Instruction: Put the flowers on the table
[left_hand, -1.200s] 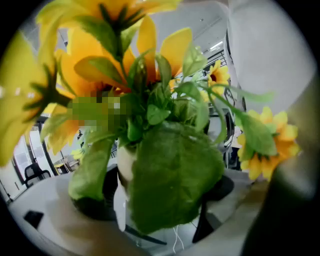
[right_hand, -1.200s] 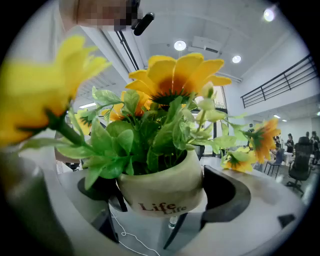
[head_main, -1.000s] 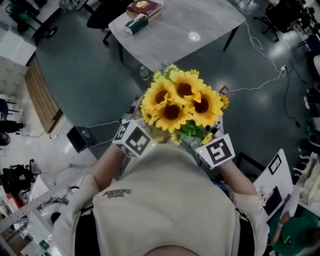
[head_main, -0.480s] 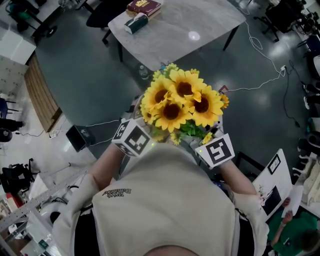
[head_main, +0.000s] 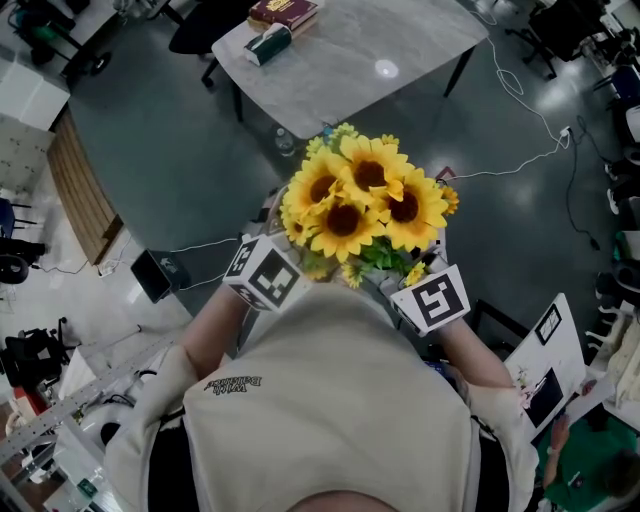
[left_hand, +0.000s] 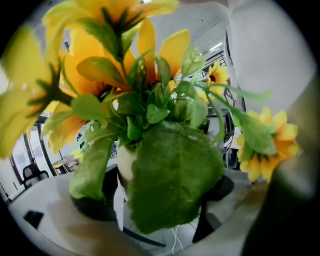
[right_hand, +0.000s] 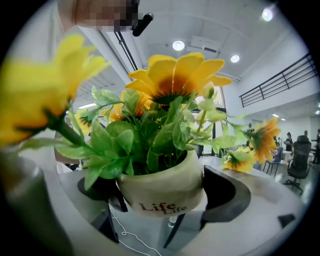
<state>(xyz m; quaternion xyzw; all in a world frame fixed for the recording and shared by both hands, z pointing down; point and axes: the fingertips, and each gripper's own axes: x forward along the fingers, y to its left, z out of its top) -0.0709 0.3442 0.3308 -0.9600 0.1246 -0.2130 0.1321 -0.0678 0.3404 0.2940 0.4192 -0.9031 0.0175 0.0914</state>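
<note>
A bunch of yellow sunflowers in a cream pot printed "Life" is held up in front of the person's chest, above the floor. In the head view the blooms hide the pot. My left gripper is at its left side and my right gripper at its right. In the right gripper view my right gripper has its black jaws against both sides of the pot. In the left gripper view a large green leaf covers most of the pot, which sits between the jaws of my left gripper.
The grey table stands ahead at the top of the head view, with a dark red book and a green box at its far left corner. White cables run across the dark floor. A white board leans at the right.
The flowers and both grippers keep the same place. The table has slid slightly toward the top of the head view.
</note>
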